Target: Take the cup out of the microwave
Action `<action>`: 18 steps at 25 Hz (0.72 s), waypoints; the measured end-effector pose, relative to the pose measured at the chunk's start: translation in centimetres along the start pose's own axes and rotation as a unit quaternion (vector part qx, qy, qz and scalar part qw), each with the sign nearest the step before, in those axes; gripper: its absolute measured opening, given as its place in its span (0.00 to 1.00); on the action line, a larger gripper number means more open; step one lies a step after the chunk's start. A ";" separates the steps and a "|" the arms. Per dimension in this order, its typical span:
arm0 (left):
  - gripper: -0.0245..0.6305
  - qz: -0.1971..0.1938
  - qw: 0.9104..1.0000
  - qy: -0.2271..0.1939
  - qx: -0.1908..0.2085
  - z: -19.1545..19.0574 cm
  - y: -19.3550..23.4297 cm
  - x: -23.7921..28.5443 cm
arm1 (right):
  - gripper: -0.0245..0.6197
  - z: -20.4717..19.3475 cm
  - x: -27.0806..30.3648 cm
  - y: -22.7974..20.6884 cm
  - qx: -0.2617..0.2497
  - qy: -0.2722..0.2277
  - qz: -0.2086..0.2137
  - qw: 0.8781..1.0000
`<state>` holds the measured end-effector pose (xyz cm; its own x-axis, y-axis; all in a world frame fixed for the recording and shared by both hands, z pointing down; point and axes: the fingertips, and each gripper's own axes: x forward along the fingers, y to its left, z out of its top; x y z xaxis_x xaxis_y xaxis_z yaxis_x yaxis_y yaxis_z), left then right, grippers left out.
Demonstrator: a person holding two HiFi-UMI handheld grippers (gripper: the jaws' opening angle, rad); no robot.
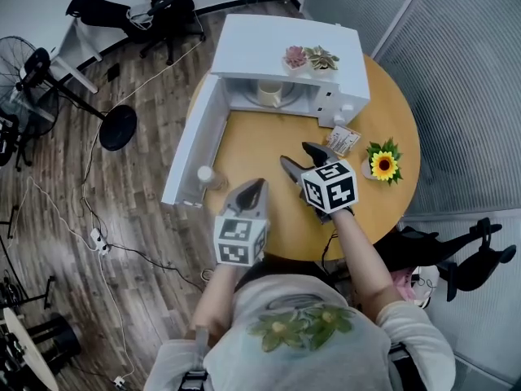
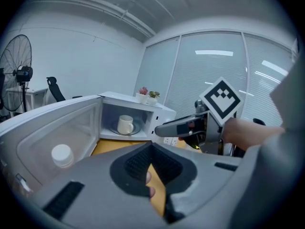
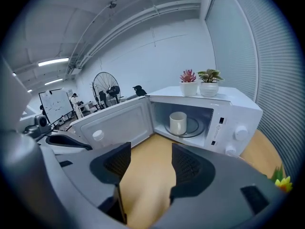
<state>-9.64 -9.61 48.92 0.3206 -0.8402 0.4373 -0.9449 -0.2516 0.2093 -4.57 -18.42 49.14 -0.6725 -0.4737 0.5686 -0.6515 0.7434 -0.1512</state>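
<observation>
White cup [image 3: 177, 123] sits on the glass plate inside the microwave [image 1: 285, 51], well back from both my tools, and the door [image 1: 191, 141] stands wide open on my left. My right tongs [image 3: 147, 151] are spread well apart with nothing between them, held over the wooden table [image 1: 252, 137] and facing the cup. My left tongs [image 2: 151, 147] have their tips pressed together on nothing, near the door

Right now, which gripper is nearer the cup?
Right. The right gripper hovers in front of the open microwave, facing the cup; the left gripper sits farther back, near the outer end of its door.
</observation>
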 end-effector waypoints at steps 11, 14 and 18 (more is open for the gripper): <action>0.04 -0.006 1.000 0.021 -0.018 0.4 2.1 3.7 | 0.45 2.9 5.6 -3.2 -0.002 -0.005 -0.010 1.000; 0.04 -0.007 0.999 0.028 -0.018 0.2 2.5 4.7 | 0.45 3.5 7.2 -4.1 -0.004 -0.004 -0.010 1.000; 0.04 -0.006 0.999 0.034 -0.023 0.1 3.2 5.7 | 0.45 4.1 9.2 -5.2 -0.008 -0.002 -0.013 1.000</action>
<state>-10.86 -15.28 51.96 0.3366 -0.8019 0.4935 -0.9377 -0.2376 0.2535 -8.80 -28.57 51.84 -0.6564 -0.4949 0.5694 -0.6637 0.7377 -0.1239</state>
